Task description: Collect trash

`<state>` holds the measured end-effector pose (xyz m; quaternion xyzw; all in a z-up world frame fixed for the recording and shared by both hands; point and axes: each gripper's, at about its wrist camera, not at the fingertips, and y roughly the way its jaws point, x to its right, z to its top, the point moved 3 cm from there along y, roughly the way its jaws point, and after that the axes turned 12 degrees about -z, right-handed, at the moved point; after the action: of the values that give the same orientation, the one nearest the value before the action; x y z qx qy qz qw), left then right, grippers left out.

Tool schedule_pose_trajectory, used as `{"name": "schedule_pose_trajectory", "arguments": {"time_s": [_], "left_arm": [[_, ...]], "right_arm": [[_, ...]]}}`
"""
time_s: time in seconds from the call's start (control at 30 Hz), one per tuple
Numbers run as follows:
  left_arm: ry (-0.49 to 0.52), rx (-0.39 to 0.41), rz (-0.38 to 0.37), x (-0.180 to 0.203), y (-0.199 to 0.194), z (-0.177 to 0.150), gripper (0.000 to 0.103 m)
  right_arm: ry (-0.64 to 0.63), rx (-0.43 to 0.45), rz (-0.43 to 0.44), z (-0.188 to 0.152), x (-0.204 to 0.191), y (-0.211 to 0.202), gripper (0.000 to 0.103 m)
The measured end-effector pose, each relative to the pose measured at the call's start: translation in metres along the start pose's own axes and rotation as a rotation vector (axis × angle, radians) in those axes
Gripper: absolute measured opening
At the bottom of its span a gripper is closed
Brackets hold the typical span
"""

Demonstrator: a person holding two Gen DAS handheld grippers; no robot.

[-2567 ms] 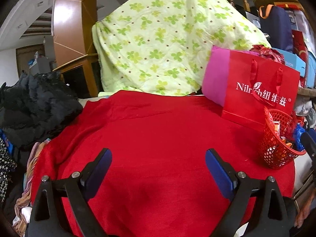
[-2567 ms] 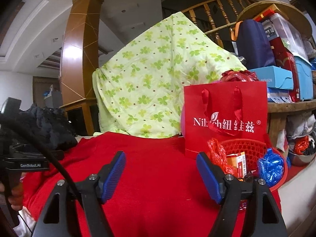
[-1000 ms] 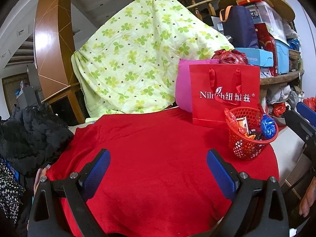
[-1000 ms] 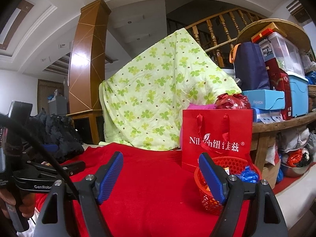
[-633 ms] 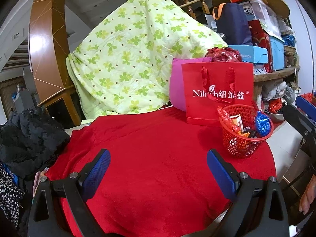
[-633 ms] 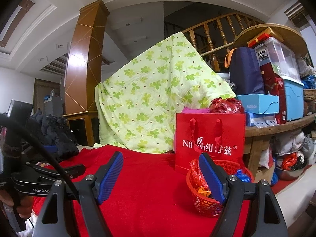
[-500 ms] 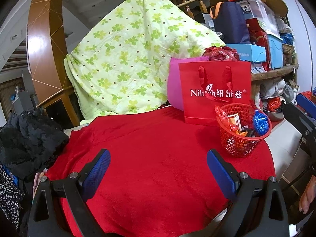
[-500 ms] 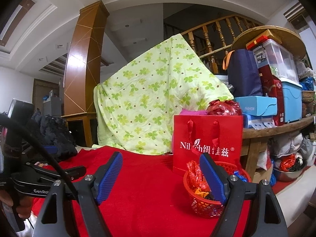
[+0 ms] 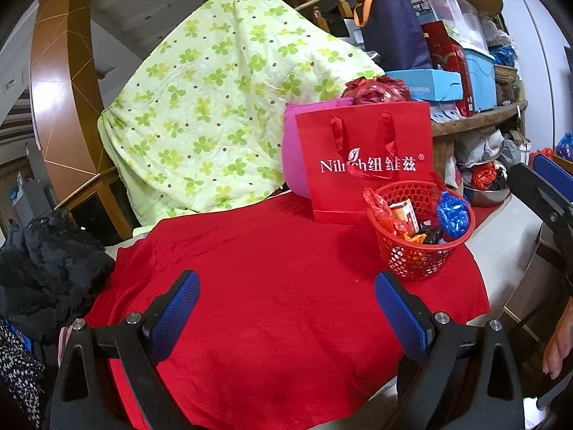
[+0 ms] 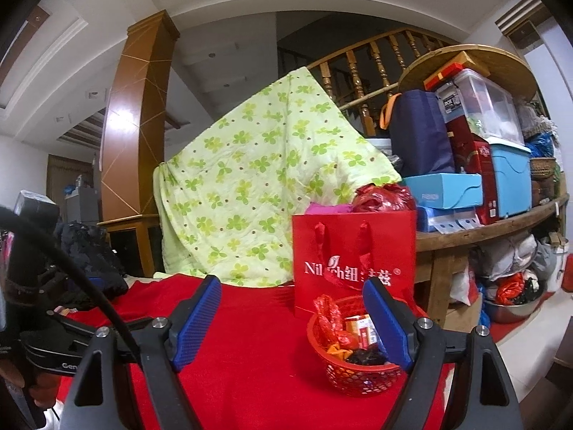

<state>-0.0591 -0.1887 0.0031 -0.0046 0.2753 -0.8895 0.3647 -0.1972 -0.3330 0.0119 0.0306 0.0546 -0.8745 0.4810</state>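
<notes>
Collecting apparently finished: wrappers (image 9: 385, 211) piled inside red basket (image 9: 419, 268) on red-draped worktop (image 9: 272, 308), beside red gift bag (image 9: 365, 165). Left hand-held gripper (image 9: 286, 308) wide, empty; right hand-held gripper (image 10: 293, 319) likewise. Next, probably: checking for strays.

One red mesh basket (image 9: 422, 261) of wrappers, one red paper gift bag (image 9: 365, 165). One red cloth (image 9: 279, 304), one clover-print quilt (image 9: 222, 107). Two grippers.
</notes>
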Motion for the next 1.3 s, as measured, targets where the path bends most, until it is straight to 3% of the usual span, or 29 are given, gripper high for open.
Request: {"name": "schedule_pose_trajectory", "arguments": {"time_s": [0.3, 1.3], "left_arm": [[0.036, -0.029, -0.014, 0.021, 0.01, 0.002, 0.098], [0.087, -0.073, -0.048, 0.047, 0.022, 0.004, 0.098]], "right_arm": [[0.006, -0.066, -0.044, -0.009, 0.017, 0.011, 0.084], [0.023, -0.076, -0.083, -0.009, 0.038, 0.015, 0.085]]}}
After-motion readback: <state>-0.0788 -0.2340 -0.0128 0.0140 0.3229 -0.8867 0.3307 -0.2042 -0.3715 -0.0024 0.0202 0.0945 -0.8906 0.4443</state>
